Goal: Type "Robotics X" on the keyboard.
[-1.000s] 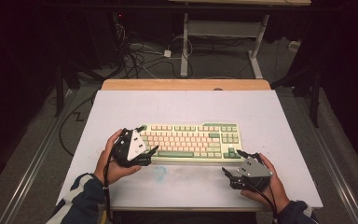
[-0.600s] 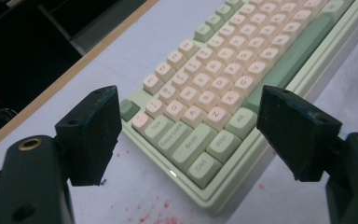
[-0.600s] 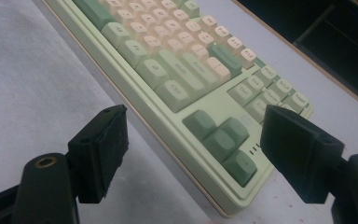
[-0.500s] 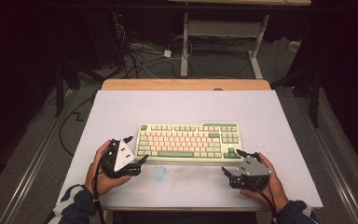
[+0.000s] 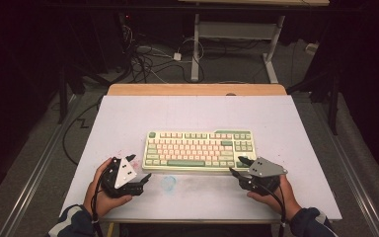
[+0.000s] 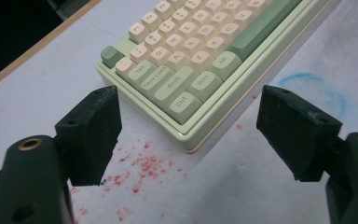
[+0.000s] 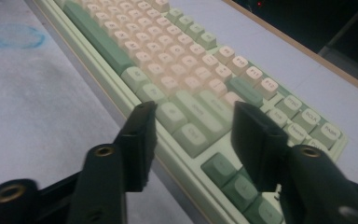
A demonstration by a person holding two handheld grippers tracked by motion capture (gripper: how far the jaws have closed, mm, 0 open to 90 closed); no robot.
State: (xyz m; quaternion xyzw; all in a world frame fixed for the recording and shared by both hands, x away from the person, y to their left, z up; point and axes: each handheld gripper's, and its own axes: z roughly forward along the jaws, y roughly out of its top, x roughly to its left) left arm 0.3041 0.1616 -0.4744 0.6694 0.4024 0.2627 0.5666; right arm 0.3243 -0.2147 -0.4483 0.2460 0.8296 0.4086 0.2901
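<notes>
Free room and obstacles. The middle of the white surface is occupied by the one obstacle, a pale green and cream keyboard. Broad bare strips are left beyond it and along both sides. A narrower strip is left along the near edge, bounded by the left gripper and the right gripper, whose jaws are set over the keyboard's near right corner.

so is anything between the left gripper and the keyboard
Nothing visible: the left gripper stands open just off the keyboard at its near left corner, with bare table and red specks between.
</notes>
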